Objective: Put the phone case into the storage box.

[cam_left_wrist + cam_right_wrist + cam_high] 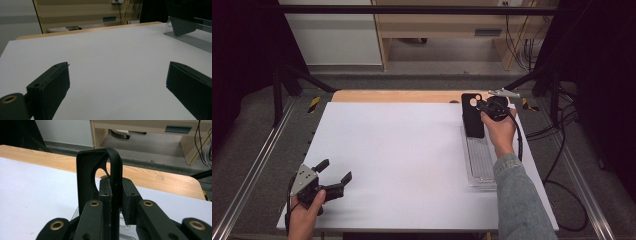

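At the upper right of the high view, the right tool (486, 107) is clamped on the side wall of a black phone case (472, 117), holding it upright over the far end of a clear plastic tray (479, 162) on the white desk (402, 155). The right gripper view shows the pads pinching the thin edge beside the camera cutout (101, 168), a grip that probably keeps the case steady for lifting or seating. The left tool (333, 177), lower left, rests with jaws spread wide and empty, apparently waiting clear of the work.
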Demonstrator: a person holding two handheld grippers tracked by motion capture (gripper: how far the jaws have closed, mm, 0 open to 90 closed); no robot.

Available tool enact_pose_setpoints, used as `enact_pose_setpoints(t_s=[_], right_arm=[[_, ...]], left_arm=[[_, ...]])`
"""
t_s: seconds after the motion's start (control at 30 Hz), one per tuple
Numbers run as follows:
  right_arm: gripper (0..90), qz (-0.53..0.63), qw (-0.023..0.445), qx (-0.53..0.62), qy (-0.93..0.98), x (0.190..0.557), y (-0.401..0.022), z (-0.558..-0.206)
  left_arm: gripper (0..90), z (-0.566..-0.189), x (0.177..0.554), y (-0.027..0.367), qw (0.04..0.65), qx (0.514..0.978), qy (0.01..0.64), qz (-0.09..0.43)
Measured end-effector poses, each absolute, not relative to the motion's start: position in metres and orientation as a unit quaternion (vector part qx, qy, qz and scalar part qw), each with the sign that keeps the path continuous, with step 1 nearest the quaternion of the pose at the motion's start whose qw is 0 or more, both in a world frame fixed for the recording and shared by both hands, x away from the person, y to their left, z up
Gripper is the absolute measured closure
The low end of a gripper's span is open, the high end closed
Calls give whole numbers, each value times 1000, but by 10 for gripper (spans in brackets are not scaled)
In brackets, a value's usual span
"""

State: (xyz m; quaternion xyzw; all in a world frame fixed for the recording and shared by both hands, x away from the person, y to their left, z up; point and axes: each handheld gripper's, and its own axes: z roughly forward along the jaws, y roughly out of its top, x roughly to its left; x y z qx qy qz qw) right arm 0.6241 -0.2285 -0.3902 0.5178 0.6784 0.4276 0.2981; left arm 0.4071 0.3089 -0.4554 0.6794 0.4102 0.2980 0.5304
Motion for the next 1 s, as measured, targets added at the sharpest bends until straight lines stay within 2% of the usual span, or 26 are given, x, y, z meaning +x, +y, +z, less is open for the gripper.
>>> enact_pose_setpoints(t_s=[1.0], right_arm=[[803,457,271,549,645,630,-238,-395]], left_arm=[[51,-455,407,307,533,679,408,297]])
